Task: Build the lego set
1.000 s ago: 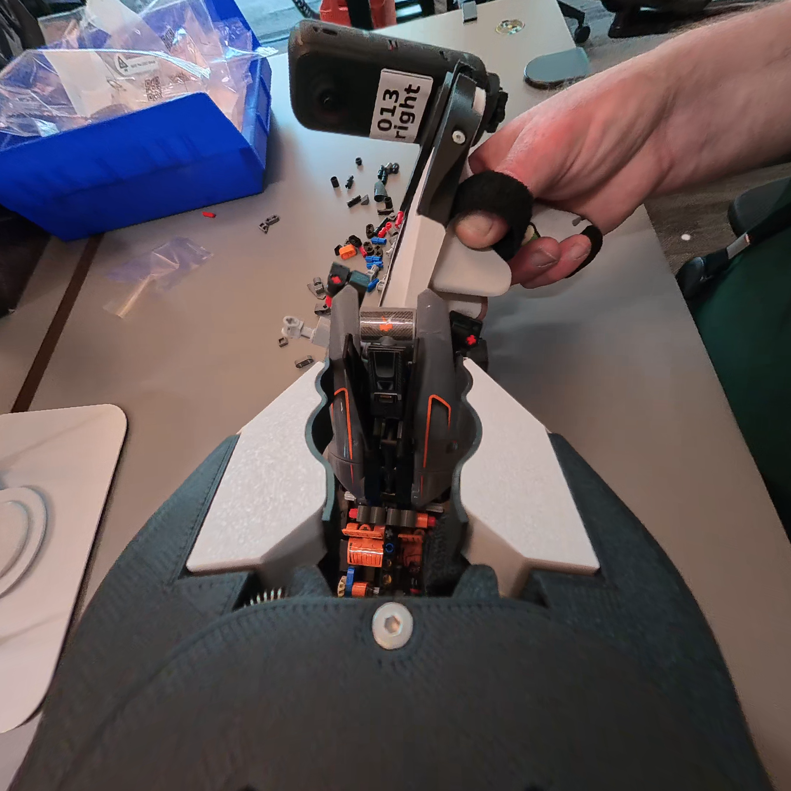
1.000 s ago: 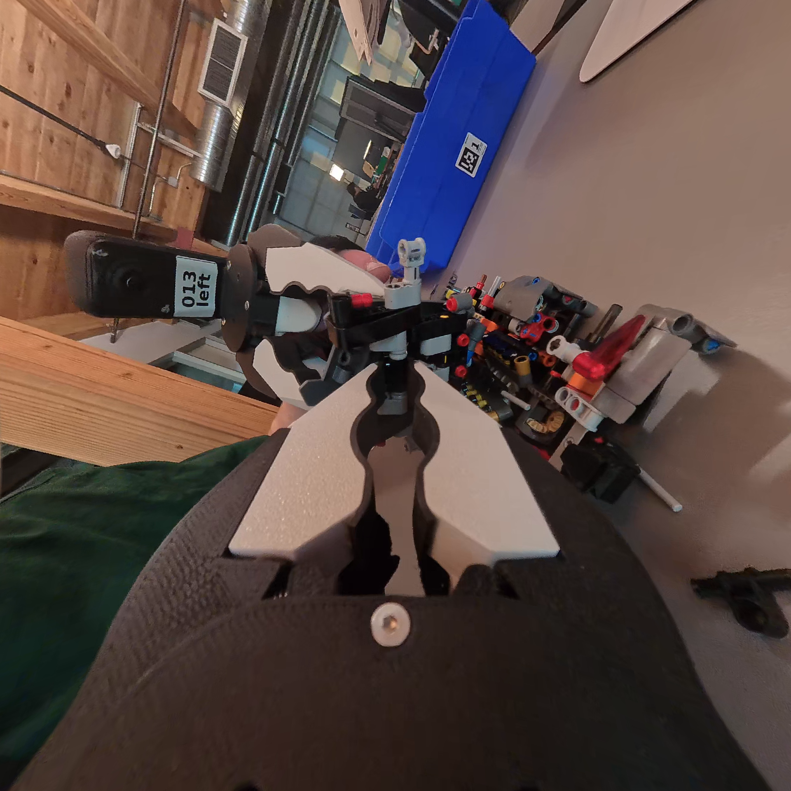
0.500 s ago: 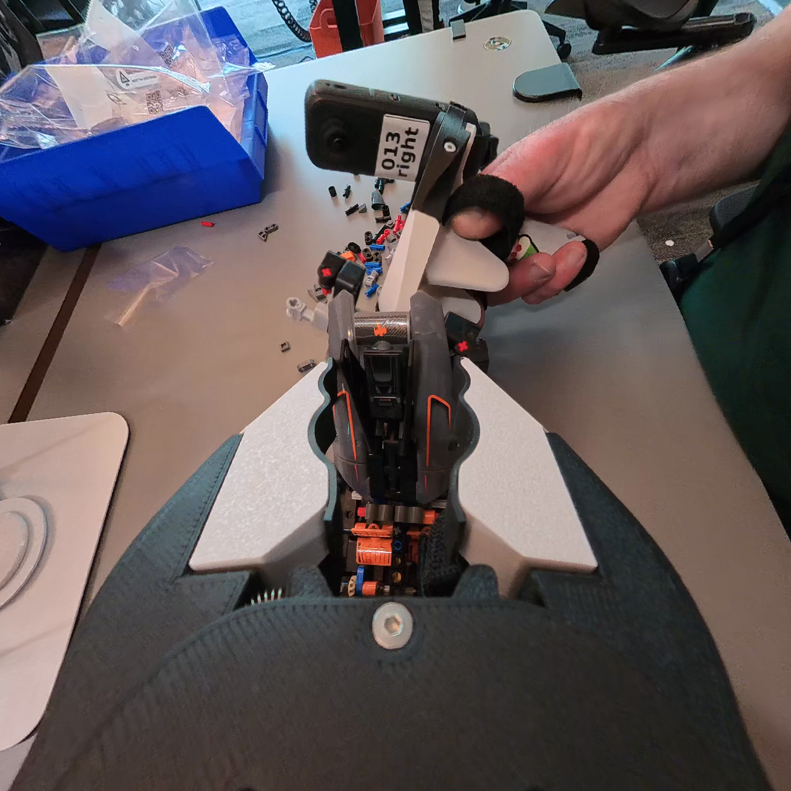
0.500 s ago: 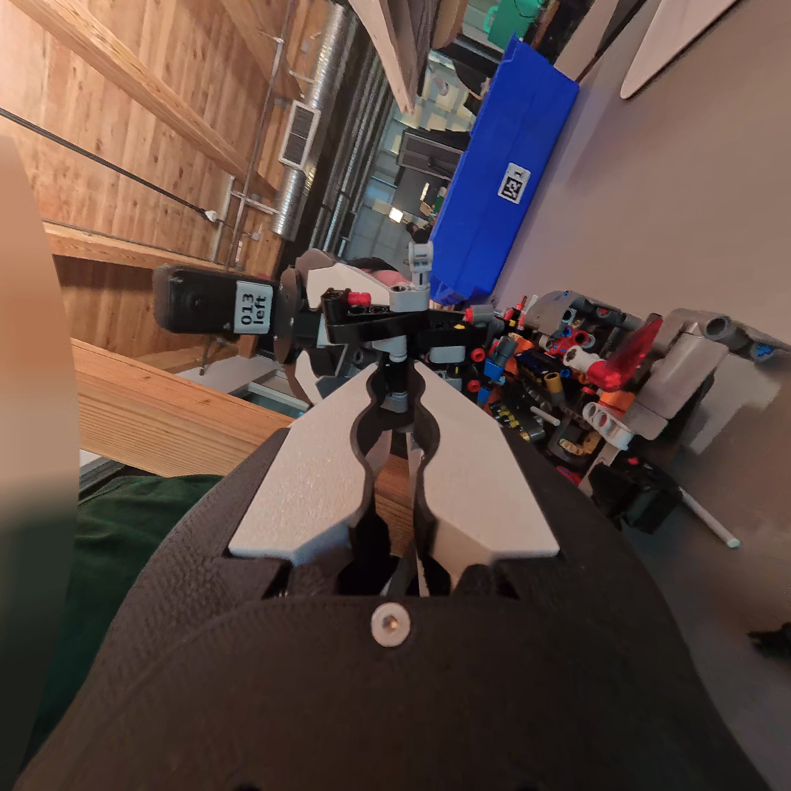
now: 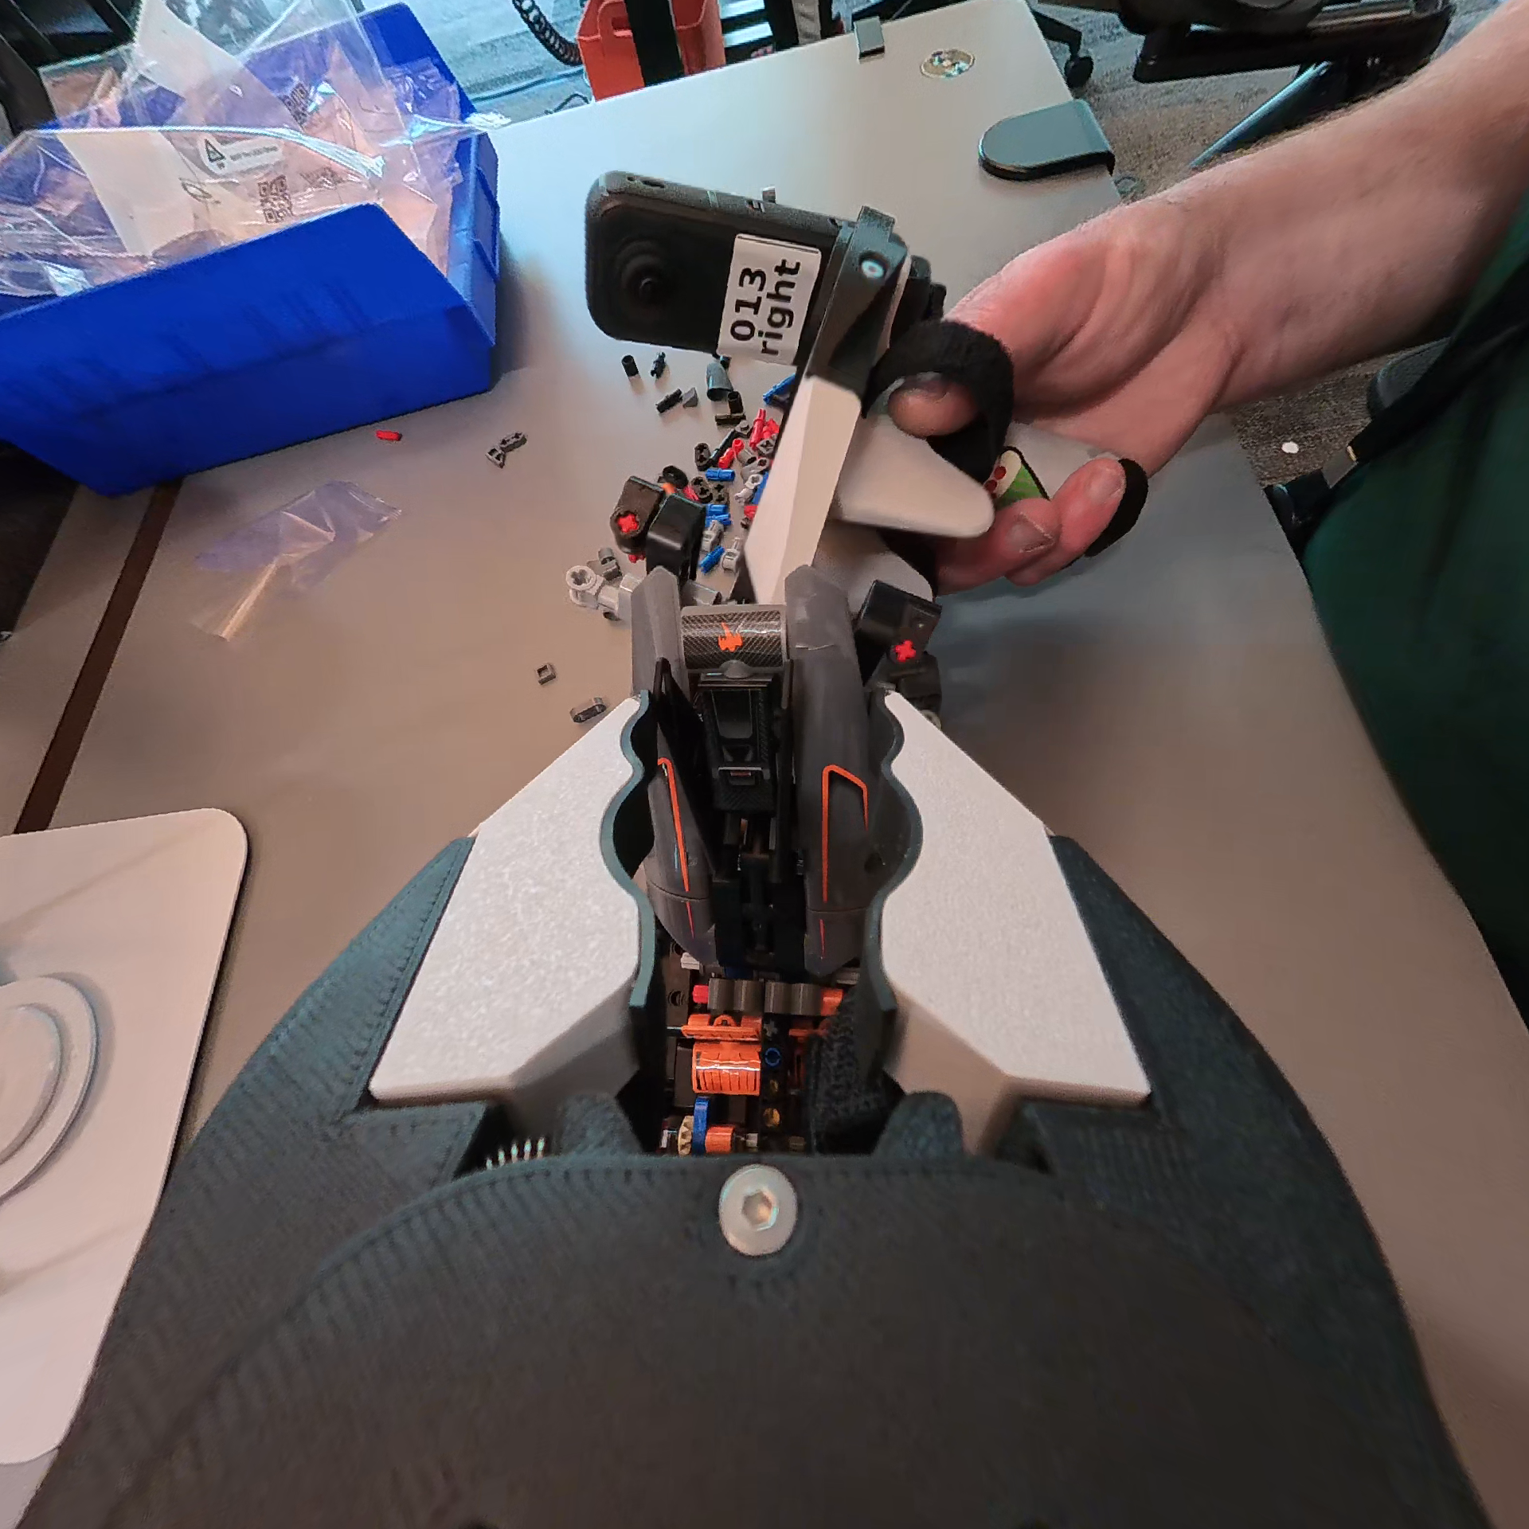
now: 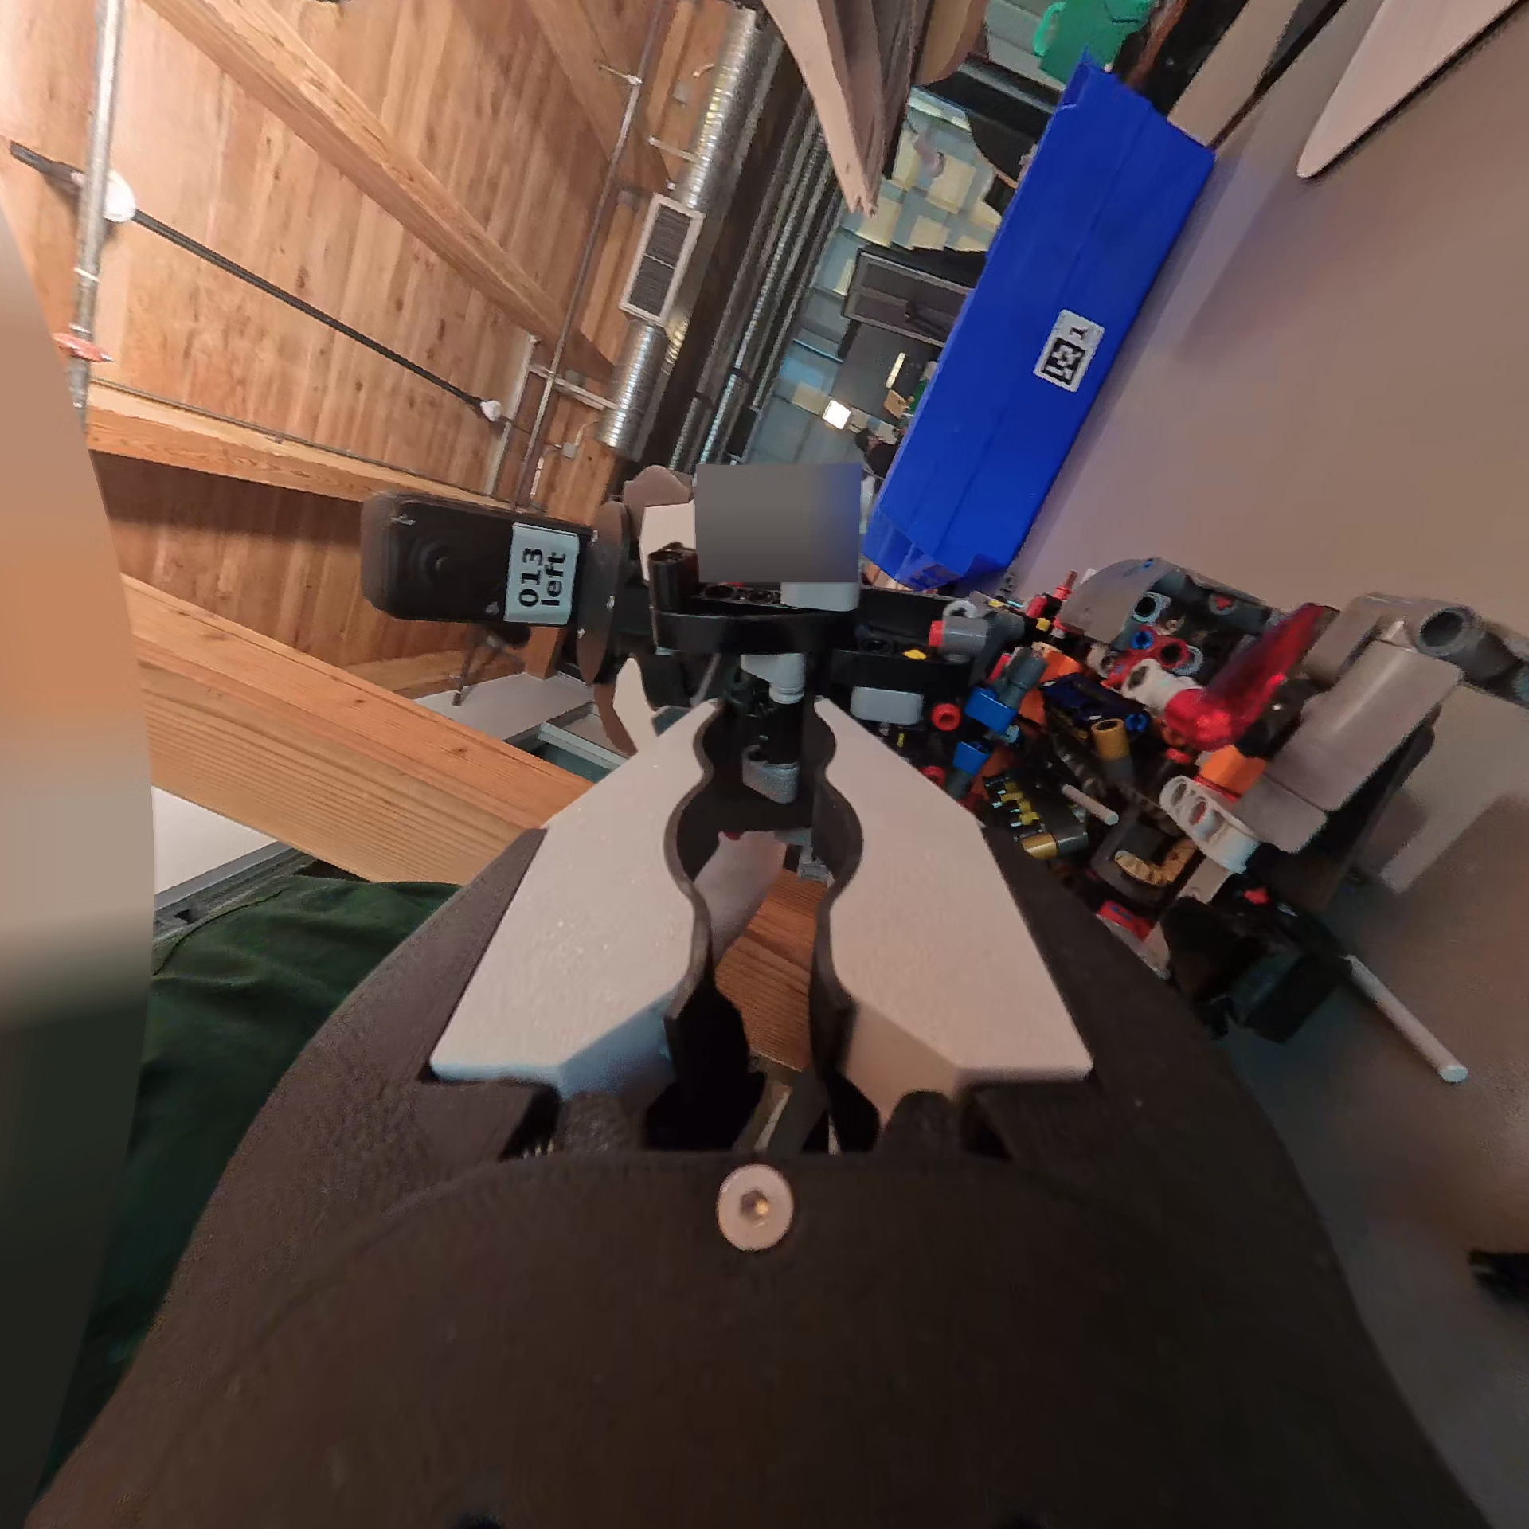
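Left wrist view: the left gripper point(image 5: 757, 728) has its two pale grey fingers closed on the flanks of a dark grey lego vehicle model with orange trim lines point(image 5: 749, 794). The model sits lengthwise in the gap, nose pointing away, orange and black inner parts showing near the gripper's base. Beyond the nose, the right gripper point(image 5: 774, 571) is held in a bare hand point(image 5: 1100, 356) with black finger straps, its white finger tip touching the model's front end. A scatter of small loose lego pieces in red, blue, black and grey point(image 5: 711, 488) lies on the grey table point(image 5: 347, 662) behind. A blue plastic bin holding clear bags point(image 5: 240, 331) stands far left.

Right wrist view: the right gripper point(image 6: 765, 745) pinches a small black and grey lego subassembly point(image 6: 774, 720) at the fingertips, held against the model's black underside beam. The left gripper point(image 6: 629, 629) holds the model from behind. A heap of mixed loose lego parts point(image 6: 1158, 745) lies to the right.
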A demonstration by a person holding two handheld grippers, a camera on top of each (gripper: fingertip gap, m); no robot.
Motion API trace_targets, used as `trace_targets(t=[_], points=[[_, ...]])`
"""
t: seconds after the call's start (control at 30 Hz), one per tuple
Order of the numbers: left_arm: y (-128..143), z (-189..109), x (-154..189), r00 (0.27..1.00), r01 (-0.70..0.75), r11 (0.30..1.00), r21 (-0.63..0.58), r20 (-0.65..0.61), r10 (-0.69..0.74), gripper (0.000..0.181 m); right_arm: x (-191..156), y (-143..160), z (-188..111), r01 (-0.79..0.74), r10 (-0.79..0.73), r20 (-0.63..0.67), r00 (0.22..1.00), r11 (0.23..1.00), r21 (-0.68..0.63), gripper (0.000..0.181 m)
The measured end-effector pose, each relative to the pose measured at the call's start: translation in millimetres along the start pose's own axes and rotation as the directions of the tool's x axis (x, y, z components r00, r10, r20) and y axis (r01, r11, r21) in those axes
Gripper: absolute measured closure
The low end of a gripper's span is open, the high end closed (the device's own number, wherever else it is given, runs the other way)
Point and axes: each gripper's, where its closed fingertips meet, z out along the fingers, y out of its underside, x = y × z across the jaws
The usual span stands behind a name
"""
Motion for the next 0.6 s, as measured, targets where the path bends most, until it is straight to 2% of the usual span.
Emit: trace_targets(t=[0.6], points=[[-0.3,0.3,-0.6,1.000,0.002,1.000,-0.010,0.001,-0.002,0.132,-6.4,3.2,-2.1,0.019,-0.019,0.033,0.999,1.000,0.002,0.158]])
